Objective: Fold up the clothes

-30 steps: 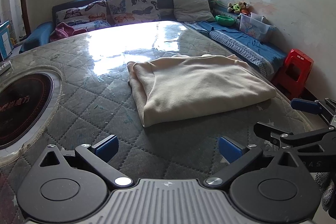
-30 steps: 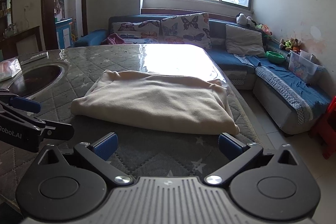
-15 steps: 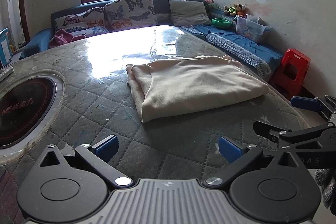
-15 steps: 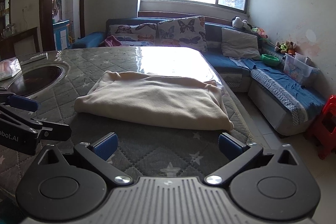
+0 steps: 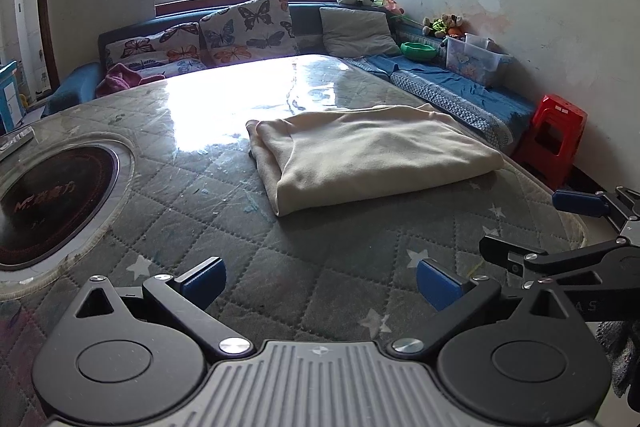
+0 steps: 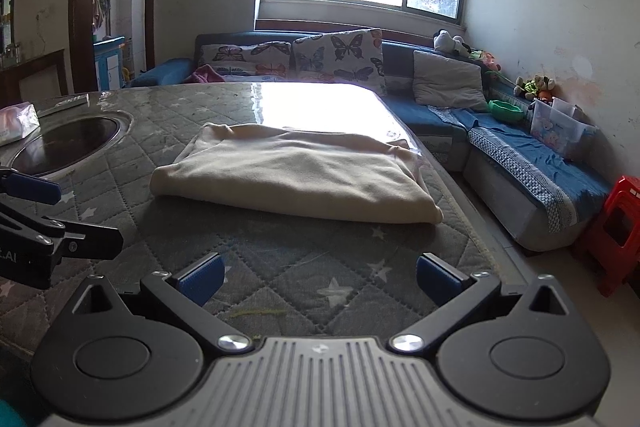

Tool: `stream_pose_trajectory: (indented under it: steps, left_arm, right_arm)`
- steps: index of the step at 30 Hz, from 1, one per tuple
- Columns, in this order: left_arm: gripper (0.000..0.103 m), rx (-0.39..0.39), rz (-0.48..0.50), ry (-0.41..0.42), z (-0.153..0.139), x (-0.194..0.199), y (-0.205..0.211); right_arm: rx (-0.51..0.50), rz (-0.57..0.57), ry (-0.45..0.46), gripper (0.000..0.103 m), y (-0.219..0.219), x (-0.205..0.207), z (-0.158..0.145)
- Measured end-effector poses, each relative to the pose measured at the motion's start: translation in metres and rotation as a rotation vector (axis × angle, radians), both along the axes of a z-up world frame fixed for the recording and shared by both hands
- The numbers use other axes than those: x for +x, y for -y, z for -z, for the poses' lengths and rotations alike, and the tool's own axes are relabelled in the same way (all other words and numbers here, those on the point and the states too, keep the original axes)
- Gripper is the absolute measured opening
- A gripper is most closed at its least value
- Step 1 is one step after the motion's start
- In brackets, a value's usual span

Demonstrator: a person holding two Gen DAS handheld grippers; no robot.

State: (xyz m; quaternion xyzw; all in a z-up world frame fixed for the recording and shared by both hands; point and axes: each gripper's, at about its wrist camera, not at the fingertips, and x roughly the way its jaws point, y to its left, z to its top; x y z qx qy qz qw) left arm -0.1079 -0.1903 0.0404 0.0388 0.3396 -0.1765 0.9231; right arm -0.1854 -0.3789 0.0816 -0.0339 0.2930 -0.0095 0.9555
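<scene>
A cream garment (image 5: pixel 372 157) lies folded into a flat rectangle on the quilted grey table (image 5: pixel 224 211). It also shows in the right wrist view (image 6: pixel 296 175). My left gripper (image 5: pixel 320 281) is open and empty, held back from the garment over the table's near side. My right gripper (image 6: pixel 318 279) is open and empty, near the table's front edge, apart from the garment. The right gripper shows at the right of the left wrist view (image 5: pixel 560 227). The left gripper shows at the left of the right wrist view (image 6: pixel 44 215).
A round dark cooktop (image 5: pixel 52 199) is set into the table at the left. A blue sofa with butterfly cushions (image 5: pixel 248 31) runs behind and along the right. A red plastic stool (image 5: pixel 554 139) stands on the floor right of the table. A tissue pack (image 6: pixel 16 123) lies at the table's far left.
Both grippers have drawn back from the folded garment, which now looks farther away. The garment has not moved. Both stay open.
</scene>
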Motion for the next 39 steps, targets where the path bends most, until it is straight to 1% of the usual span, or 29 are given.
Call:
stream_pose_trajectory:
  steps: [13, 29, 39]
  left_arm:
    - [0.103, 0.016, 0.001, 0.008, 0.005, -0.016, 0.005]
    - [0.103, 0.038, 0.006, 0.035, 0.003, -0.025, 0.014]
    - [0.103, 0.045, -0.005, 0.045, 0.002, -0.024, 0.013]
  right_arm:
    - [0.005, -0.008, 0.014, 0.103, -0.002, -0.011, 0.004]
    - [0.002, -0.005, 0.035, 0.103, 0.0, -0.02, 0.004]
    - [0.006, -0.011, 0.037, 0.103, -0.003, -0.018, 0.003]
